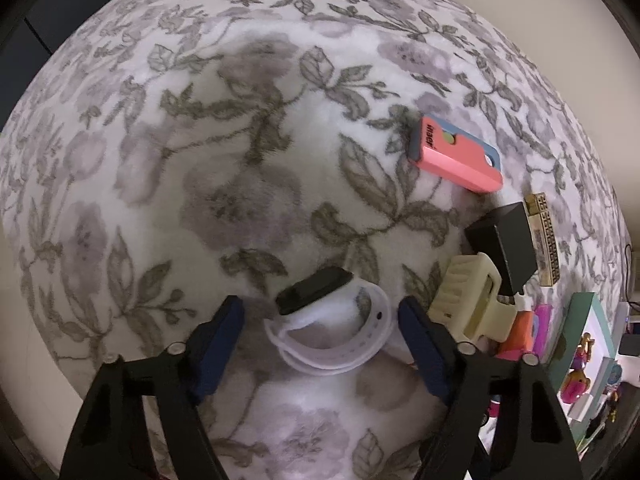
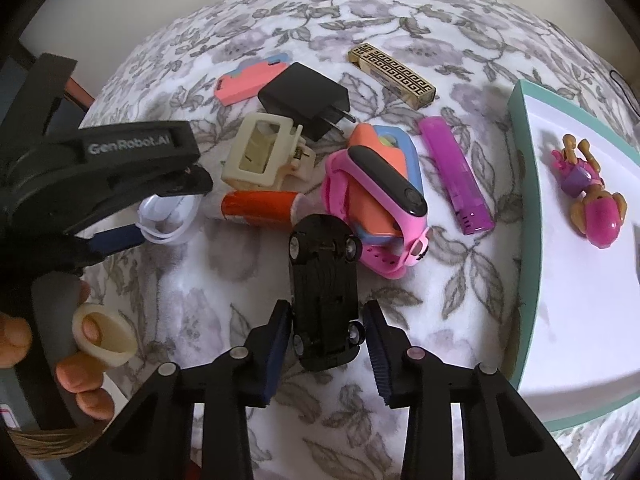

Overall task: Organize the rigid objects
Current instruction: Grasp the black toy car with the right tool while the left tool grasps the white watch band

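Observation:
My left gripper (image 1: 322, 318) is open, its fingers on either side of a white-strapped smartwatch (image 1: 332, 320) lying on the floral blanket. The same watch (image 2: 168, 220) shows in the right wrist view beside the left gripper (image 2: 160, 212). My right gripper (image 2: 326, 336) is open around the rear of an upside-down black toy car (image 2: 324, 292); whether the pads touch it I cannot tell. A teal-rimmed white box (image 2: 568, 272) on the right holds a pink toy figure (image 2: 588, 196).
Scattered on the blanket: a cream hair clip (image 2: 260, 156), black charger (image 2: 306, 98), coral card case (image 1: 456, 154), gold patterned box (image 2: 392, 74), purple lighter (image 2: 460, 176), pink smartwatch (image 2: 380, 208) on an orange case, red tube (image 2: 256, 208).

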`<state>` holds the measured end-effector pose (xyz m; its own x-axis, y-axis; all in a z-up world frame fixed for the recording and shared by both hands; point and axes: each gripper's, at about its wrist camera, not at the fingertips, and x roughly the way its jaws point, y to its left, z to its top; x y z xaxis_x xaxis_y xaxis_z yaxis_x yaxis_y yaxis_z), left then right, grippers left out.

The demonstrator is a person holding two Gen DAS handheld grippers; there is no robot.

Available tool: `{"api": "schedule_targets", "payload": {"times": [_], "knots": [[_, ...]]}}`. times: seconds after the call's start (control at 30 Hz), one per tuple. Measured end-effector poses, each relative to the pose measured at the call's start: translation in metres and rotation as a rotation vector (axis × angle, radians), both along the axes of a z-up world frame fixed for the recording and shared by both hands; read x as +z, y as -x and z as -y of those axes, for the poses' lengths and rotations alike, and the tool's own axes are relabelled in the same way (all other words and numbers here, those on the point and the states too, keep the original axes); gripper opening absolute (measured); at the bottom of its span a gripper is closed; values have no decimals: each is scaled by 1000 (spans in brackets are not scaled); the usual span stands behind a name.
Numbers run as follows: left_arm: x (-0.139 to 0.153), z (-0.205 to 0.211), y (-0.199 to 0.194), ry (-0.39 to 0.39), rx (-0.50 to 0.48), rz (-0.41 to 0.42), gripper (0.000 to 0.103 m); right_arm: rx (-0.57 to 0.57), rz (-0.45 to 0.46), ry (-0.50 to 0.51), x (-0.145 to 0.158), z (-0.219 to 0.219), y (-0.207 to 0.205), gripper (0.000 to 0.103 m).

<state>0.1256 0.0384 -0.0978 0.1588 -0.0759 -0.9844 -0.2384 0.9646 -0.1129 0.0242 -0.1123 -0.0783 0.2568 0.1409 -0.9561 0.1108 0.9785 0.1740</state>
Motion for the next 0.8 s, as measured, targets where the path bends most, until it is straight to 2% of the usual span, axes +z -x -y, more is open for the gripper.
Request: {"api": "schedule_targets", "payload": {"times": [0.03,0.2,0.4,0.8], "knots": [[-1,2,0,6,-4,0,68,0,1,-1,0,0,1,39],[-3,7,1,6,-9,12,64,3,7,-5,5,1,2,39],[9,0,7,26,1,40,63,2,28,-29,17,4,3,39],[70,-1,10,66,-19,188,63,-40,84,-79,41,26,6,39]]}}
